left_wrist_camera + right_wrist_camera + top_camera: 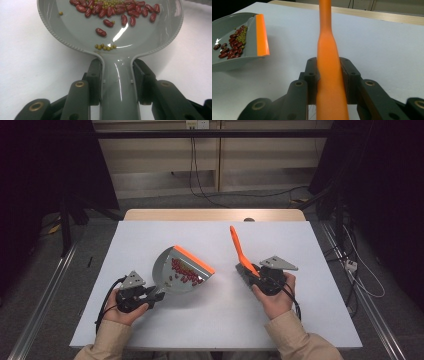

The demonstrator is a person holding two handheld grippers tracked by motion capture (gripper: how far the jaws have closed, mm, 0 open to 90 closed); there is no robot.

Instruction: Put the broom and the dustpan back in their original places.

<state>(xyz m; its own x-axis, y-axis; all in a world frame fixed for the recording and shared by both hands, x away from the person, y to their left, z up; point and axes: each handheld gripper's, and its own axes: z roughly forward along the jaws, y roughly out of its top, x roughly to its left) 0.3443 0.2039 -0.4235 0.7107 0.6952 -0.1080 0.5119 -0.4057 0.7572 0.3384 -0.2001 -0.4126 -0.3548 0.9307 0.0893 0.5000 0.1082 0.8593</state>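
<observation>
The left gripper squeezes the gray dustpan full of beans; the right gripper squeezes the orange brush on the table.

In the left gripper view the dustpan runs off the top edge, cutting off its orange lip. The brush handle leaves the right gripper view at top and bottom, bristles unseen.

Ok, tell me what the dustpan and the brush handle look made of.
Dustpan: apparently grey moulded plastic, glossy, with bright light streaks and a beaded rim; the orange lip may be rubber or softer plastic, I can't tell which. Brush handle: smooth orange plastic by its look, with a duller, satin sheen.
</observation>
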